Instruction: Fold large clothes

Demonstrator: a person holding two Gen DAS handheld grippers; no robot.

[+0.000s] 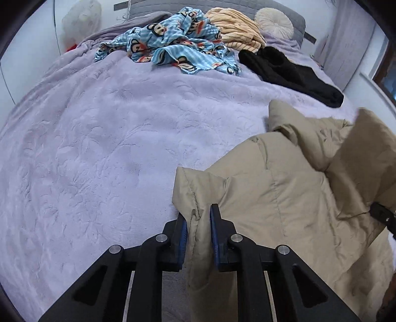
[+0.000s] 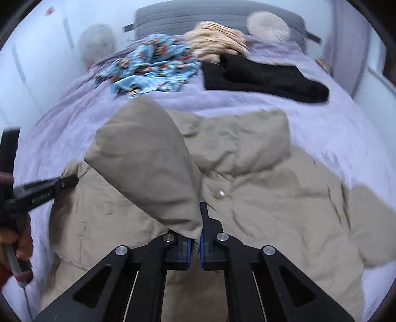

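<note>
Nearest of all, the left gripper [image 1: 198, 218] is clenched on a bunched fold at the near left edge of the tan padded coat [image 1: 284, 193], the fabric squeezed between its blue pads [image 1: 214, 230]. The right gripper [image 2: 195, 237] is likewise clamped tight, pinching a sleeve of the coat [image 2: 146, 158] that stands lifted and folded over the coat's body (this view is blurred, so finer detail is lost). At the left edge of the right wrist view a hand [image 2: 21, 244] grips the handle of the left gripper, whose tip touches the coat's left side.

The coat lies spread on the near right part of a lilac plush bedspread [image 1: 99, 148], with a pale snap button [image 2: 219, 193] showing on its front.

Farther off, a black garment [image 1: 292, 74] lies toward the right, just beside a crumpled blue cartoon-print cloth [image 1: 173, 44] at the middle. Beyond those sit a cream striped garment [image 1: 235, 27], a round pale cushion [image 1: 273, 22] and the grey headboard [image 1: 188, 5].
</note>
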